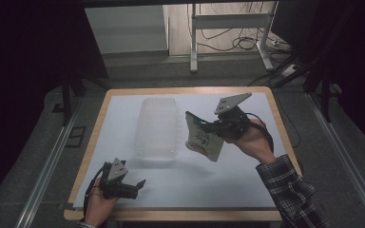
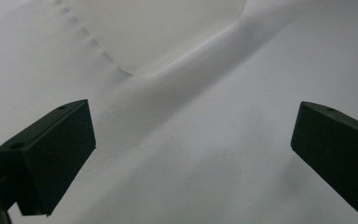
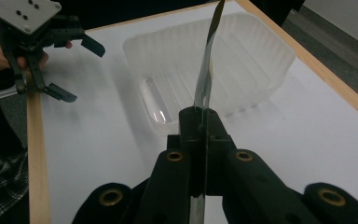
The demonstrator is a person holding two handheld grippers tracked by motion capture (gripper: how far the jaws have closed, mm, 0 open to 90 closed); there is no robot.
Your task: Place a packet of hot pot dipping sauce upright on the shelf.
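My right gripper (image 1: 212, 126) is shut on a flat green and white packet (image 1: 202, 137), held in the air just right of a clear plastic tray (image 1: 158, 129). In the right gripper view the packet (image 3: 208, 60) stands edge-on between the closed jaws, with the tray (image 3: 261, 56) straight beyond it. My left gripper (image 1: 135, 186) rests low near the table's front left corner, jaws wide apart with nothing between them. The left gripper view has its black fingers (image 2: 51, 158) spread over white table, with a corner of the tray (image 2: 158, 32) ahead.
A white sheet covers the table (image 1: 247, 185), framed by a wooden edge (image 1: 95, 133). Behind the table stand a metal frame (image 1: 228, 23) and cables on the floor. A plaid sleeve (image 1: 290, 190) reaches in from the lower right.
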